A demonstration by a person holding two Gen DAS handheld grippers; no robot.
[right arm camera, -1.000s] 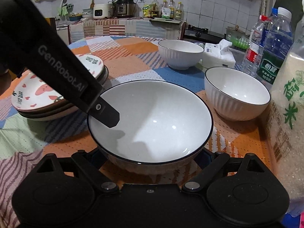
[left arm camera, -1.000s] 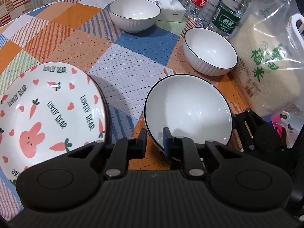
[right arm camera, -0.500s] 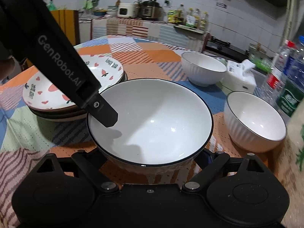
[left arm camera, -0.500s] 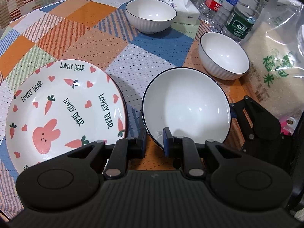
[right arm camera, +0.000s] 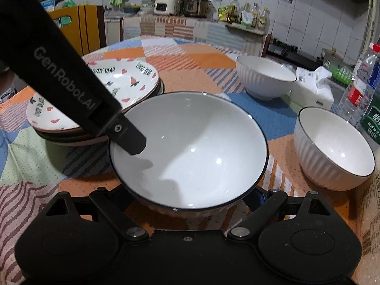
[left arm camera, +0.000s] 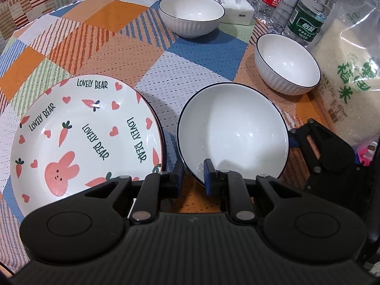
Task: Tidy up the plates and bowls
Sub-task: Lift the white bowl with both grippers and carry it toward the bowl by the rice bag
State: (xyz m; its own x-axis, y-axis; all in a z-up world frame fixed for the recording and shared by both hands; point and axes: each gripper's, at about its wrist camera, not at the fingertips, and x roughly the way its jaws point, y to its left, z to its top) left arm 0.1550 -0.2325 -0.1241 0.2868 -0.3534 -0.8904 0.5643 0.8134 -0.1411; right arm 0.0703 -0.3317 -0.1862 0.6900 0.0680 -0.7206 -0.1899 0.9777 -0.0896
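We've got the left gripper (left arm camera: 192, 174) clamped on the bowl (left arm camera: 234, 133) rim, mouth tipped toward the plates (left arm camera: 83, 137); right gripper (right arm camera: 190, 198) jaws wide around its base.

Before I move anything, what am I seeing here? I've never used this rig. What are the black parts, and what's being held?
No robot arm here: a person holds a two-finger gripper in each hand, each with a fisheye camera looking along its fingers. In the left wrist view, the left gripper pinches the near rim of the large white bowl, one finger inside. In the right wrist view, the right gripper straddles that bowl's underside, with its fingertips hidden. On the patchwork tablecloth are stacked Lovely Bear plates, two ribbed bowls, a tissue box, water bottles and a rice bag.
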